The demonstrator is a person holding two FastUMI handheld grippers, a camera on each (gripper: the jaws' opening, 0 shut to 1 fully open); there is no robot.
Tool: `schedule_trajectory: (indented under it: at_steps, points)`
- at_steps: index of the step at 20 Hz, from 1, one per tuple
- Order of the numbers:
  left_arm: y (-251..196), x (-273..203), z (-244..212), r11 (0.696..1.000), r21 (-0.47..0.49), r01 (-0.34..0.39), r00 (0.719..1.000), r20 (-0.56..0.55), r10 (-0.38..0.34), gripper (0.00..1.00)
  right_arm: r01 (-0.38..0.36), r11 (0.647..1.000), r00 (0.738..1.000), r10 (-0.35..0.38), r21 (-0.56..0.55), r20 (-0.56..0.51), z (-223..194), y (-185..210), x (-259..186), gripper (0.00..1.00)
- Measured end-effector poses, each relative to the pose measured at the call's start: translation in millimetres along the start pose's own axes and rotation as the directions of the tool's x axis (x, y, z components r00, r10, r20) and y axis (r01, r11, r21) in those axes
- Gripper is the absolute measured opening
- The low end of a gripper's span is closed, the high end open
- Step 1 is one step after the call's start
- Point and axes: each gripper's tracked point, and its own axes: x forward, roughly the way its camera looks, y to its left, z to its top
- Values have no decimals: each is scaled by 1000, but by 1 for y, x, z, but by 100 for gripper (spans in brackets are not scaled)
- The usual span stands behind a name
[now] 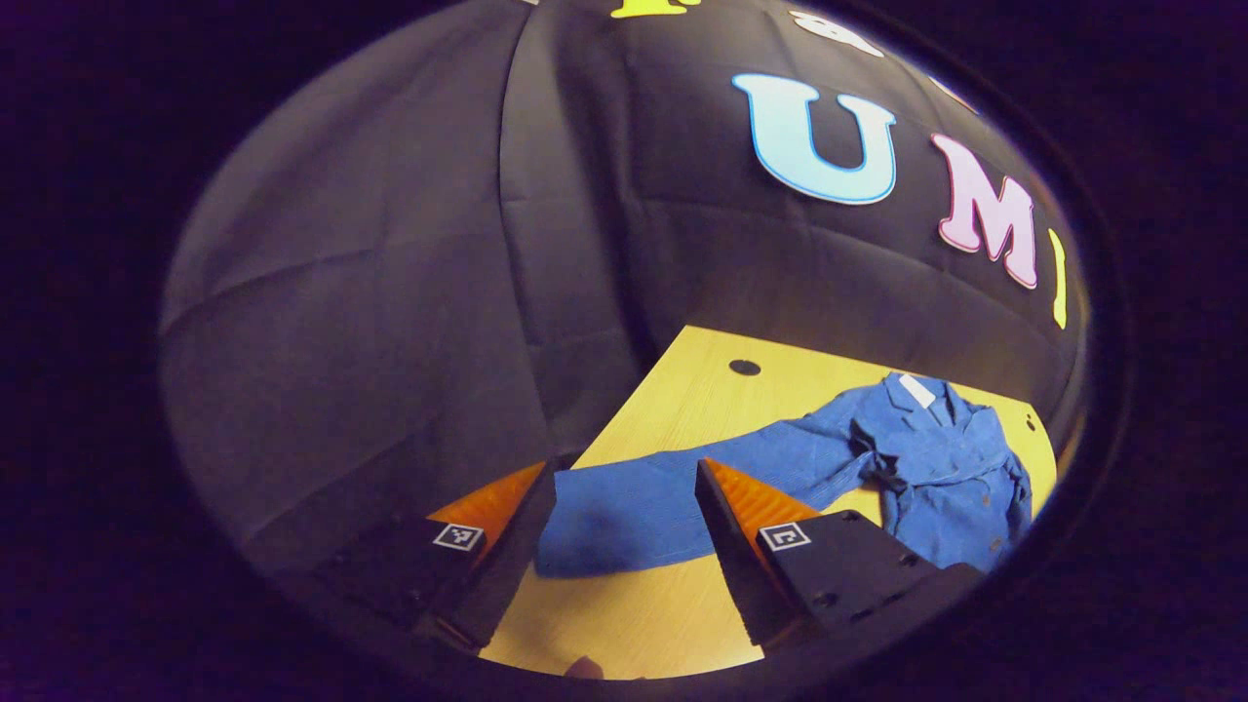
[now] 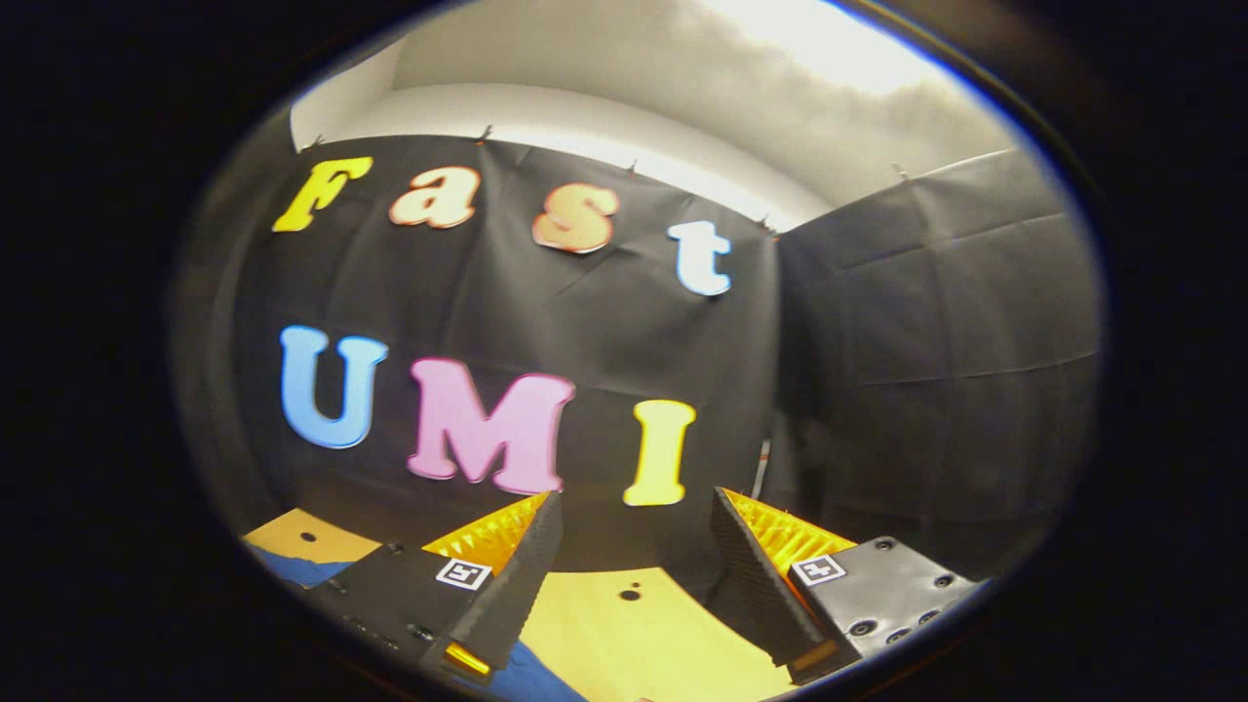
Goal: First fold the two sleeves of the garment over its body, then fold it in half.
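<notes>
Fingers spread wide on the left gripper point(image 1: 624, 507), framing one long sleeve point(image 1: 643, 507) of the blue corduroy garment point(image 1: 936, 468), which lies flat on the light wooden table point(image 1: 682, 390), collar toward the black cloth wall point(image 1: 390, 292). Right gripper point(image 2: 634, 556) also parted, gripping nothing, held above the table with blue fabric at its near edge.

Wooden table point(image 1: 682, 409) under blue garment point(image 1: 877, 458)
</notes>
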Motion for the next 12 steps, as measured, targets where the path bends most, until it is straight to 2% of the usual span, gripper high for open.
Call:
schedule_trajectory:
  at_steps: [3,6,8,12]
  points:
    - [2,21,-21,999,-31,7,995,-102,-10,85,64,998,998,-65,16,24,17,-27,-16,84]
    - [11,37,-34,999,-3,-51,982,-183,49,85,79,996,997,-79,49,7,19,-35,-19,85]
    - [24,50,-41,996,-7,-86,974,-213,83,85,83,995,997,-83,58,-6,12,-28,-26,85]
    - [44,58,-63,989,-6,-149,940,-313,140,85,59,997,998,-58,46,-21,8,-14,-24,84]
